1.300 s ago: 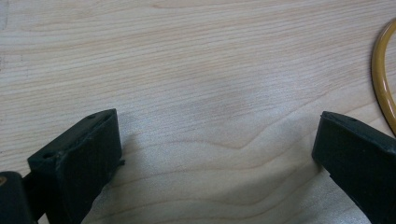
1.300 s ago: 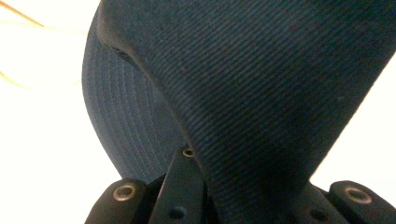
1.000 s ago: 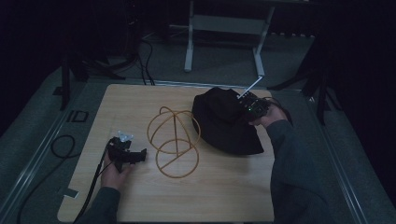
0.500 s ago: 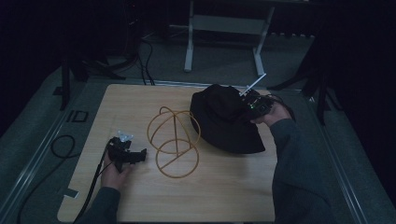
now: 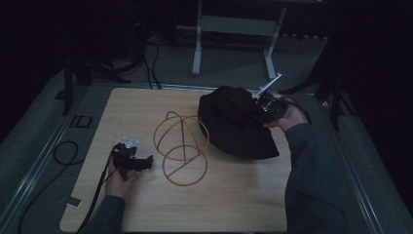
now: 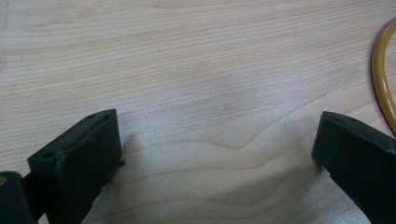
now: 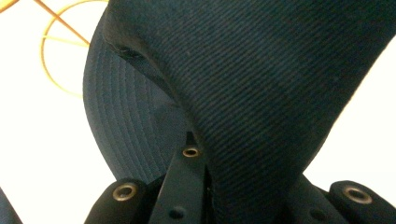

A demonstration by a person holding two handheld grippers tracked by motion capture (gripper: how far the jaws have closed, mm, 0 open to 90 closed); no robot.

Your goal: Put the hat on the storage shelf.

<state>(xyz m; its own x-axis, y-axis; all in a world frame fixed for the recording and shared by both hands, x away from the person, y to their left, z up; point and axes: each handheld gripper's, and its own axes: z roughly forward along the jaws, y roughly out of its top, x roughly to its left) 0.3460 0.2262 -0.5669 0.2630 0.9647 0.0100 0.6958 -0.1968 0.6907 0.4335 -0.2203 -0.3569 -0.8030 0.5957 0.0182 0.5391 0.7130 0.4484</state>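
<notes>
A dark navy, soft cloth bucket hat with a stitched brim [image 5: 234,124] lies on the right half of the pale wooden table [image 5: 146,102], its crown bunched up toward the far right edge. The right gripper [image 5: 265,106], held in the person's right hand [image 5: 287,117], sits at the hat's right side and is clamped on a fold of the hat's cloth. In the right gripper view the twill fabric of the hat [image 7: 261,79] runs down into the closed jaws, and the brim with its rings of stitching hangs away to the left below the crown. How much of the hat is lifted clear of the table is hard to judge in the dim high view; most of its brim seems to rest on the wood.

Just to the left of the hat stands an orange-yellow wire frame of crossed hoops on a round base ring [image 5: 181,148]; the hat's brim lies just beside the frame's upper hoop, perhaps touching it.

The left gripper [image 5: 139,165] rests on the table near the front left, held in the person's left hand [image 5: 121,175], well apart from the hat. Its jaws stand wide apart over bare wood with nothing between them, and a curve of the wire frame [image 6: 384,74] shows at the right edge of the left gripper view.
</notes>
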